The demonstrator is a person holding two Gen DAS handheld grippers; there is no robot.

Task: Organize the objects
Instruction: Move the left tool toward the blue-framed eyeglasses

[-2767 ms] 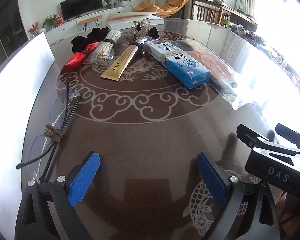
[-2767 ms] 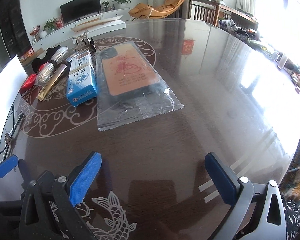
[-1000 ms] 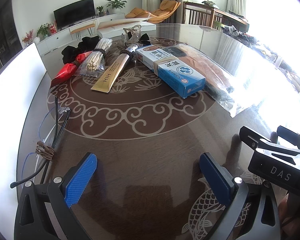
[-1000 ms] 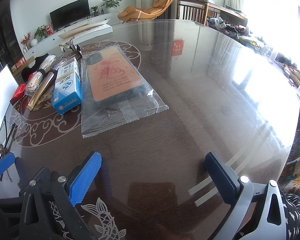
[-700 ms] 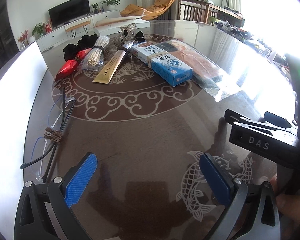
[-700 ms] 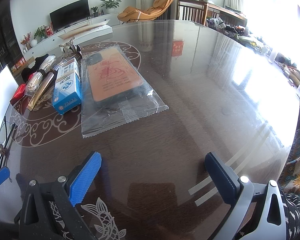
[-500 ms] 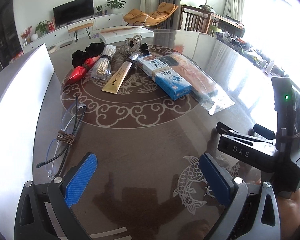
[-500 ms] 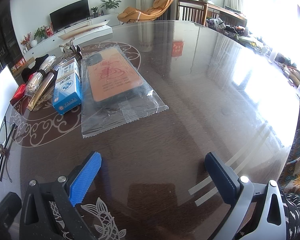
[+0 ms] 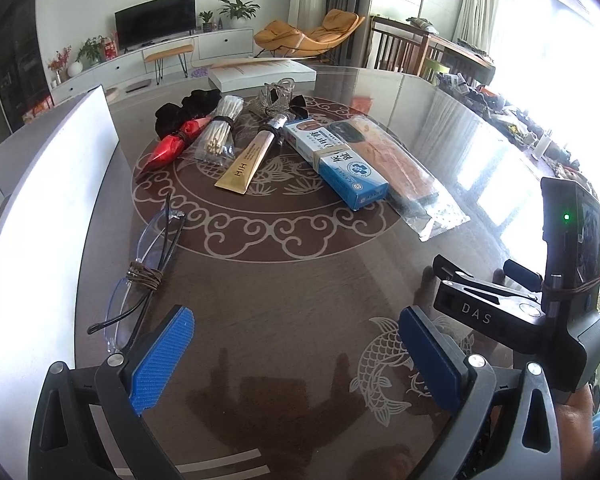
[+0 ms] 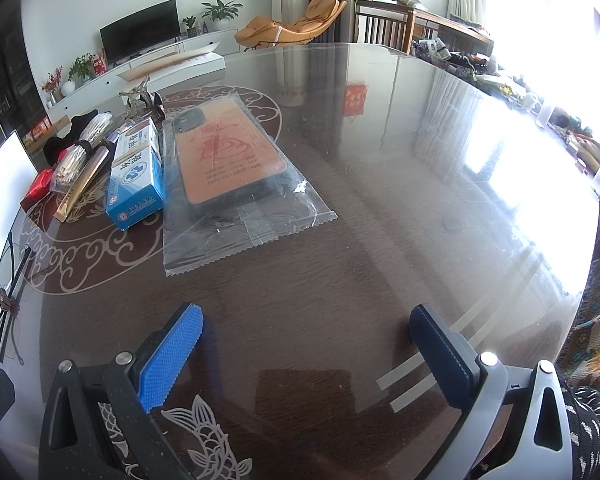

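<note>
**Objects wait in a row, both grippers empty**

Objects for sorting lie across the far part of the round glass-topped table (image 9: 284,320). From the left wrist camera they run, left to right: a black scrunchie (image 9: 180,114), a red wrapped item (image 9: 172,146), a bagged bundle of thin sticks (image 9: 220,132), a gold tube (image 9: 248,162), a blue-and-white box (image 9: 336,160) and a phone case in a clear bag (image 9: 400,172). Rimless glasses (image 9: 148,276), bound with a brown tie, lie apart from the row, nearest the left gripper (image 9: 296,356). Its blue pads are spread wide with nothing between them, above bare table. The other tool shows at the right edge, held in a hand (image 9: 580,400).

From the right wrist camera, the right gripper (image 10: 308,356) is also spread wide and empty, well short of the bagged phone case (image 10: 228,164), which touches the blue-and-white box (image 10: 136,176) along its long side. The gold tube (image 10: 84,184) and stick bundle (image 10: 80,156) sit beyond.

No pick has begun, so this looks like the approach. A sound first grasp, I judge, is the glasses for the left side: close on the bound middle, not a lens. For the right, the slippery bag calls for a pinch on the case's edges, low to the glass, without shoving the box.
</note>
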